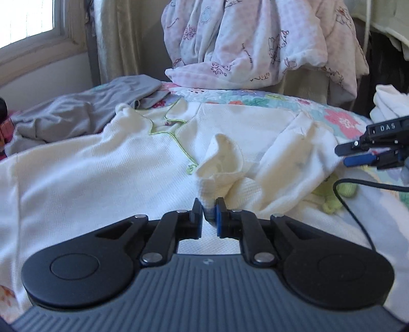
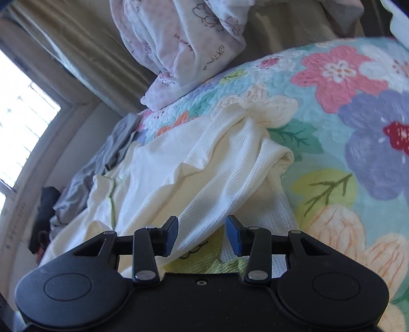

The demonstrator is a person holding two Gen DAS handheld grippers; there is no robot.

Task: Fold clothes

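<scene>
Left hand-held gripper (image 1: 209,205) pinches cream shirt (image 1: 127,163) sleeve.

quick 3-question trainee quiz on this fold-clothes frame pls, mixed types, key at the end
1. True or false: the left gripper is shut on a bunched bit of the cream shirt.
2. Multiple choice: the right gripper has its jaws A) clamped on the grey garment, B) open over the cream shirt's fabric, C) shut on nothing.
3. Short answer: what lies on the floral quilt beyond the shirt's collar, toward the window?

Key: 1 true; 2 B; 3 a grey garment.
</scene>
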